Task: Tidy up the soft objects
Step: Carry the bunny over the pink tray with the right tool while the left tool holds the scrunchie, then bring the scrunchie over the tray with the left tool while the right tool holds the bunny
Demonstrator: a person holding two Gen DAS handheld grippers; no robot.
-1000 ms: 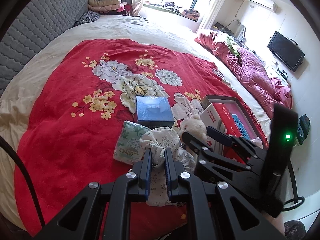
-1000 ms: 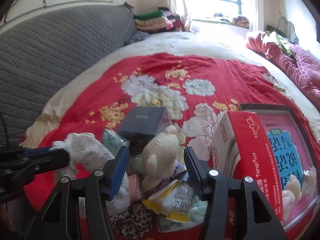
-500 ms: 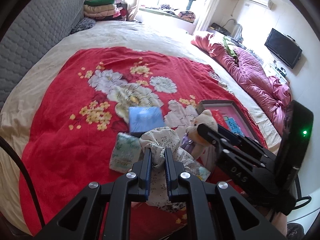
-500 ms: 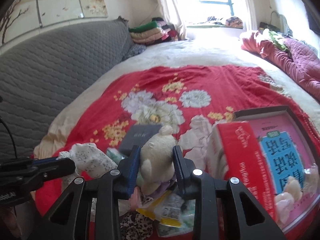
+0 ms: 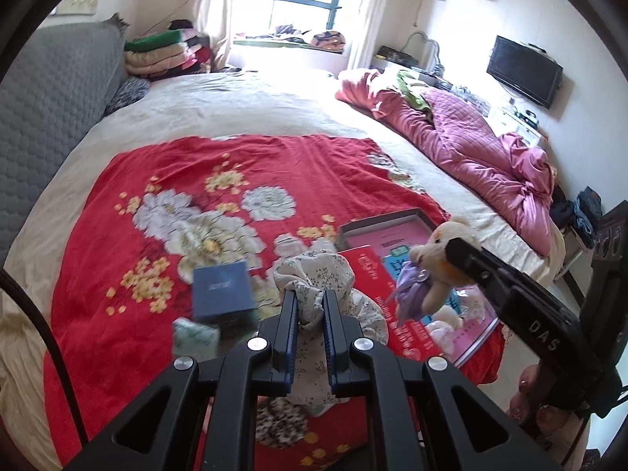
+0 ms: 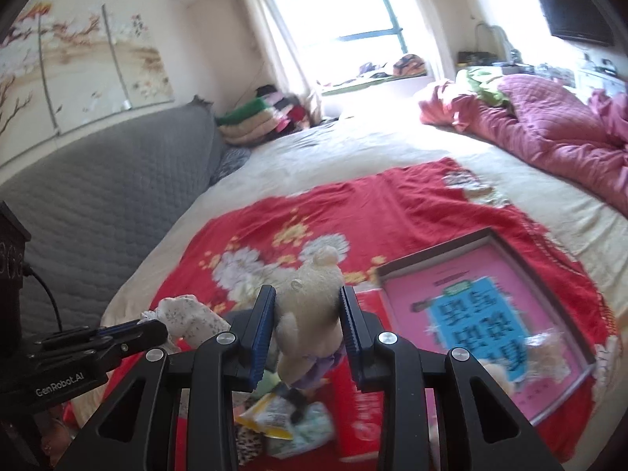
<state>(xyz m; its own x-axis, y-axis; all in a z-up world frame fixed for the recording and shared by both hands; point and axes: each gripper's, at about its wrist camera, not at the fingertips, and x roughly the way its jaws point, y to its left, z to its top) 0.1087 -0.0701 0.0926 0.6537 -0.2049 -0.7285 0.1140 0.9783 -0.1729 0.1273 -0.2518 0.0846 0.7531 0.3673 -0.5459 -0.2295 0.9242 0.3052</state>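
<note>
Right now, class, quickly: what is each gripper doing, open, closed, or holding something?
Left gripper: closed on the floral cloth.
Right gripper: closed on the cream teddy bear.

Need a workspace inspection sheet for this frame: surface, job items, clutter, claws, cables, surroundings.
Surface: red floral blanket over a cream bed.
Job's things: cream plush bear in a purple dress, lifted; white floral cloth bundle, lifted; open pink-lined shallow box holding small plush toys.
Clutter: dark blue square box, yellow snack packet, leopard-print fabric piece, red carton.
Grippers: left claw shut on the cloth; right claw shut on the bear.
Cables: black cable at left edge.
Surroundings: pink quilt, wall television, grey quilted headboard.
</note>
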